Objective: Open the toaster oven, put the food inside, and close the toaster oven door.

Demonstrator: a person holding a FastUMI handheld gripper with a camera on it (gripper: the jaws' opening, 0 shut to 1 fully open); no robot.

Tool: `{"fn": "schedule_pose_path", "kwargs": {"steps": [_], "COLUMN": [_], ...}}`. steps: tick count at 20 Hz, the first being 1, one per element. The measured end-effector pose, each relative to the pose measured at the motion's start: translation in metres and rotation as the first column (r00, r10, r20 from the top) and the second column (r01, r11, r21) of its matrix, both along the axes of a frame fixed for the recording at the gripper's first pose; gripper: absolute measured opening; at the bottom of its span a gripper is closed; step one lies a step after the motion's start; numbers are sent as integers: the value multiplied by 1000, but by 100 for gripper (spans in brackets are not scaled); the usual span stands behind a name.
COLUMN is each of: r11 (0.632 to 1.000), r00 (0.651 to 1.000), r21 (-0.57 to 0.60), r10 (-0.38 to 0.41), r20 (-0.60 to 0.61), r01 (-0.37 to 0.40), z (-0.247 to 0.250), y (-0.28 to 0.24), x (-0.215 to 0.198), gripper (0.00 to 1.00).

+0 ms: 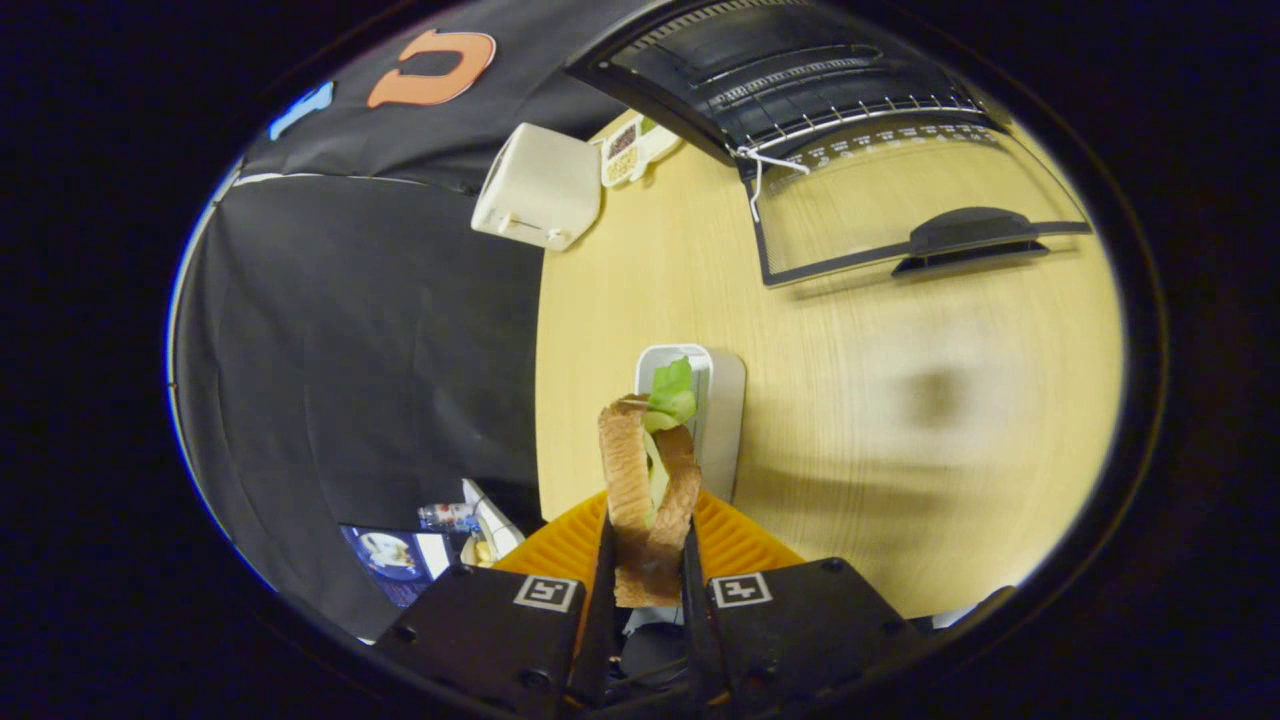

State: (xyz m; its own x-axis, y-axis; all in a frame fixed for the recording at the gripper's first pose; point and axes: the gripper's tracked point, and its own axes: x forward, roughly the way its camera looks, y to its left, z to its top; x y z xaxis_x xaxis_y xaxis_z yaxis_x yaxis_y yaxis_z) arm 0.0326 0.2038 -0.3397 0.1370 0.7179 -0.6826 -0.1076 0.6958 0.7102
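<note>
The gripper camera is riding just behind the gripper [648, 560], looking forward along its two fingers and down onto the table [860, 400] from above. It is sitting very near the sandwich [648, 490] the fingers are pinching; the oven [800, 90] is lying well beyond the sandwich, its door [900, 210] down.

The gripper [648, 560] was clamped on the sandwich [648, 490], both fingers pressing its bread sides, the jaws nearly together. It hung above the table [850, 400], well short of the toaster oven [800, 90] and pointing toward it.
</note>
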Motion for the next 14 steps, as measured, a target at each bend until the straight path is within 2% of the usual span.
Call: {"fn": "schedule_pose_path", "kwargs": {"steps": [3, 6, 11, 14], "r11": [999, 995, 968, 921], "r00": [999, 993, 951, 904], "r21": [44, 87, 127, 156], "r10": [0, -54, -237, -384], "r20": [45, 106, 197, 187], "r01": [-2, 45, 215, 358], "z": [37, 72, 97, 87], "y": [-16, -43, -103, -135], "x": [3, 24, 88, 131], "gripper": [35, 35, 34, 34]}}
